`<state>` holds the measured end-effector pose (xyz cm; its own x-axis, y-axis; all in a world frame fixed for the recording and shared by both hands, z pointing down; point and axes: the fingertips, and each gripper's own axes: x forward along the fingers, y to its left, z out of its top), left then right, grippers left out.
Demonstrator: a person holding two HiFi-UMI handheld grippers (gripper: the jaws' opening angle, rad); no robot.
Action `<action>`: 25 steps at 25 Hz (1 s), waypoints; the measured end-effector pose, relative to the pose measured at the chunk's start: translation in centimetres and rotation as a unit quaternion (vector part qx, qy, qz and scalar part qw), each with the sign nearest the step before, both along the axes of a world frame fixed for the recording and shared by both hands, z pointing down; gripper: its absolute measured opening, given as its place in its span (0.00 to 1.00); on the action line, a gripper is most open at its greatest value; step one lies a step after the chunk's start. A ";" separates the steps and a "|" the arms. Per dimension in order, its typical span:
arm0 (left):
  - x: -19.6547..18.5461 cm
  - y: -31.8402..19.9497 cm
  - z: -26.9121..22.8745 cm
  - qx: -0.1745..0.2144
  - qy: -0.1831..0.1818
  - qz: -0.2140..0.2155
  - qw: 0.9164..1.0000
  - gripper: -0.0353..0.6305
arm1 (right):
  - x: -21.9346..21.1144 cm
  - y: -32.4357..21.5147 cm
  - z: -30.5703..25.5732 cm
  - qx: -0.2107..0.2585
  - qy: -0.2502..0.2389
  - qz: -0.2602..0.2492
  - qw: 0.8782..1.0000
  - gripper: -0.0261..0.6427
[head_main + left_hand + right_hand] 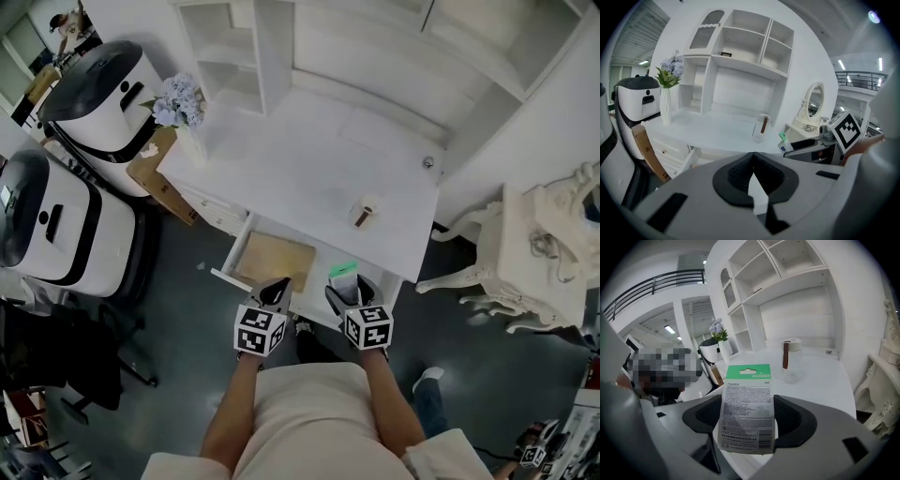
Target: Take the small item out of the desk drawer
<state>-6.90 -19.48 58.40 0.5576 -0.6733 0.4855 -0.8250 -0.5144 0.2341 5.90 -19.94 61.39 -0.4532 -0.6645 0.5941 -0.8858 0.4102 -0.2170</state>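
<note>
The white desk point(309, 169) has its drawer point(274, 259) pulled out, showing a bare wooden bottom. My right gripper point(343, 287) is just right of the drawer, at the desk's front edge. It is shut on a small card packet point(344, 270) with a green top. In the right gripper view the packet point(747, 404) stands upright between the jaws, its printed back facing the camera. My left gripper point(276, 292) hovers over the drawer's front edge. In the left gripper view its jaws point(752, 161) are together with nothing between them.
On the desk stand a clear jar with a brown stick point(364, 214) and a vase of pale flowers point(181, 105). Two white and black machines point(56, 220) and a cardboard box point(155, 176) crowd the left. A white ornate table point(539, 258) stands at the right.
</note>
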 end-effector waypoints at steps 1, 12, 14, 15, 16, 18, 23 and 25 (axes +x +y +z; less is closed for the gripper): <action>-0.1 -0.1 0.0 0.001 0.000 -0.002 1.000 0.08 | -0.1 0.0 0.1 -0.001 0.001 -0.002 1.000 0.59; 0.3 -0.1 0.3 0.001 -0.008 0.007 1.000 0.08 | -0.3 -0.3 0.1 -0.002 -0.004 -0.001 1.000 0.59; 0.3 0.0 0.3 0.001 -0.008 0.008 1.000 0.08 | -0.4 -0.2 0.1 -0.002 -0.005 -0.002 1.000 0.59; 0.2 0.1 0.3 0.001 -0.008 0.008 1.000 0.08 | -0.5 -0.1 0.1 -0.002 -0.005 -0.003 1.000 0.59; 0.1 0.1 0.3 0.001 -0.009 0.008 1.000 0.08 | -0.6 0.0 0.2 -0.002 -0.005 -0.003 1.000 0.59; 0.0 0.3 0.3 0.000 -0.009 0.008 1.000 0.08 | -0.6 0.1 0.3 -0.004 -0.007 -0.003 1.000 0.59; 0.6 0.6 0.3 0.002 -0.011 0.017 1.000 0.08 | -0.1 0.5 0.6 -0.006 -0.008 0.002 1.000 0.59; 0.8 0.7 0.2 0.004 -0.011 0.020 1.000 0.08 | -0.2 0.5 0.5 -0.005 -0.011 0.002 1.000 0.59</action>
<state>-6.10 -18.79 58.59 0.5731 -0.6543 0.4934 -0.8087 -0.5488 0.2117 5.75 -19.45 61.90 -0.4634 -0.6607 0.5906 -0.8826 0.4039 -0.2407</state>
